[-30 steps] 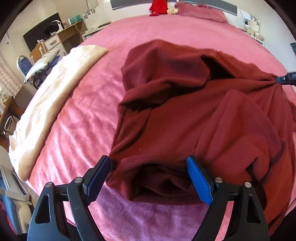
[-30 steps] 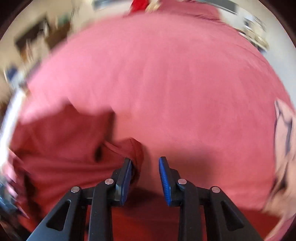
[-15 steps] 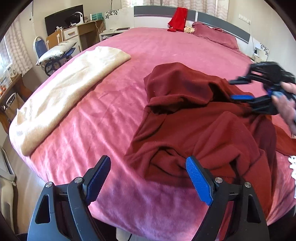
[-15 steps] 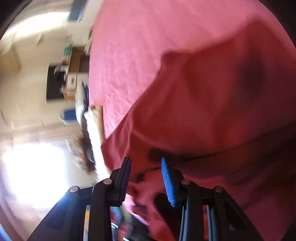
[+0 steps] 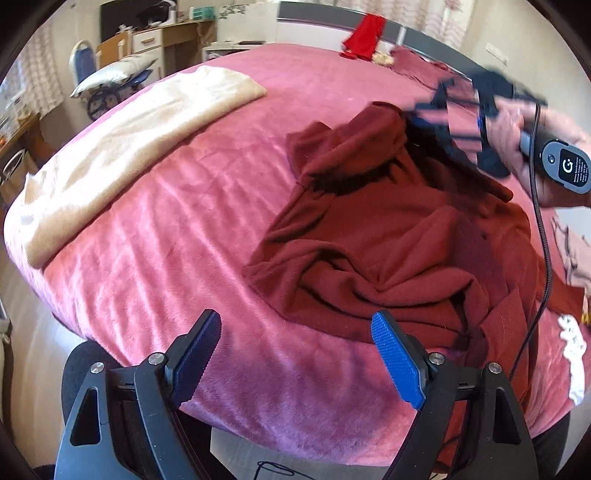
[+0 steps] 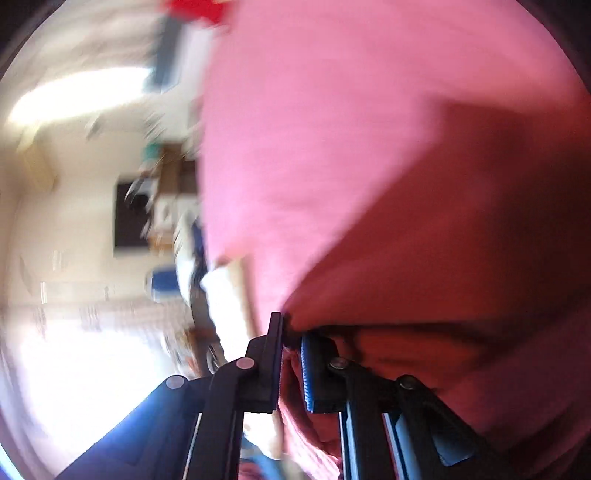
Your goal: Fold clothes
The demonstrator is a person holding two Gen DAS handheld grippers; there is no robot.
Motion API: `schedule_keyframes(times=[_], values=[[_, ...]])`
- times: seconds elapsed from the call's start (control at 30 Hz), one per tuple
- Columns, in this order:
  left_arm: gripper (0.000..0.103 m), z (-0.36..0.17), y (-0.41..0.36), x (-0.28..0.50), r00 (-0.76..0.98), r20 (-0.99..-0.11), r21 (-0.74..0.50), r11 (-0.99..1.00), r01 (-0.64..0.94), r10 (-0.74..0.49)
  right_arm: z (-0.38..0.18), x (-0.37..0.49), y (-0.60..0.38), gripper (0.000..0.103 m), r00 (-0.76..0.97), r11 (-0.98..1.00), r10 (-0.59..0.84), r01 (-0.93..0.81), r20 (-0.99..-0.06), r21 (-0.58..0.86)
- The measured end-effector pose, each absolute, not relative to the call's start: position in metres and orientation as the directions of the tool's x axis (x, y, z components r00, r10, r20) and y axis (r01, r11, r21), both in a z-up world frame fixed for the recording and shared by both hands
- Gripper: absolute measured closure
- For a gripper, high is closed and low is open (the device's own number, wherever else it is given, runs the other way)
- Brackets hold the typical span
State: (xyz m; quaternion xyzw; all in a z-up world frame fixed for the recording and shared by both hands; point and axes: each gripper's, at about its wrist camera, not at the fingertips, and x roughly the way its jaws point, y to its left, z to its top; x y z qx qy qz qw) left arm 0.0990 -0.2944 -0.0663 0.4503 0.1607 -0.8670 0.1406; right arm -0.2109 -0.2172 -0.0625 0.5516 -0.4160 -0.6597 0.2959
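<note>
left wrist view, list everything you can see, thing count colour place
dark red fleece garment: one, maroon, crumpled on the bed's right half
pink plush bedspread: one, pink, covering the bed
cream folded blanket: one, cream, along the bed's left edge
bright red cloth: one, red, at the headboard
wooden desk: one, brown, far left of the room
left gripper: blue pads, open, over the near bed edge
right gripper: blurred, shut on the garment's far edge
hand: one, holding the right gripper
</note>
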Motion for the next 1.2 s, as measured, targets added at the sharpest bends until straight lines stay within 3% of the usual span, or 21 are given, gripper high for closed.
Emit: schedule_keyframes(times=[0.13, 0.2, 0.3, 0.43, 0.6, 0.77, 0.83, 0.97, 1.2], values=[[0.018, -0.065, -0.305, 0.107, -0.555, -0.825, -0.173, -0.887, 0.429, -0.108, -0.008, -0.173, -0.310, 0.096, -0.073, -0.480, -0.875, 0.266, -0.479, 0.836], [0.018, -0.064, -0.309, 0.112, -0.551, -0.827, -0.178, -0.875, 0.451, -0.116, 0.006, -0.143, -0.355, 0.090, 0.027, -0.445, -0.869, 0.390, -0.494, 0.806], [0.018, -0.063, -0.315, 0.120, -0.542, -0.831, -0.184, -0.858, 0.481, -0.126, -0.004, -0.092, -0.406, 0.072, 0.223, -0.357, -0.840, 0.459, -0.495, 0.813], [0.018, -0.063, -0.320, 0.133, -0.527, -0.839, -0.185, -0.839, 0.512, -0.137, -0.027, -0.043, -0.424, 0.072, 0.389, -0.358, -0.714, 0.511, -0.582, 0.781], [0.018, -0.062, -0.311, 0.126, -0.517, -0.845, -0.157, -0.861, 0.484, -0.136, -0.002, -0.057, -0.342, 0.072, 0.180, -0.362, -0.812, 0.592, -0.556, 0.720], [0.018, -0.033, -0.307, 0.063, -0.628, -0.778, -0.257, -0.921, 0.294, 0.017, -0.007, -0.084, -0.193, 0.072, -0.104, -0.609, -0.718, 0.571, -0.688, 0.550], [0.018, -0.020, -0.310, 0.028, -0.645, -0.764, -0.243, -0.932, 0.270, 0.013, -0.011, -0.105, -0.134, 0.069, -0.185, -0.697, -0.652, 0.527, -0.735, 0.486], [0.018, -0.004, -0.306, -0.054, -0.637, -0.769, -0.111, -0.974, 0.195, -0.040, -0.016, -0.132, -0.070, 0.069, -0.230, -0.761, -0.591, 0.477, -0.773, 0.439], [0.018, -0.036, -0.281, -0.169, -0.535, -0.841, 0.162, -0.981, -0.108, -0.080, -0.024, -0.160, -0.006, 0.069, -0.211, -0.785, -0.557, 0.448, -0.803, 0.427]])
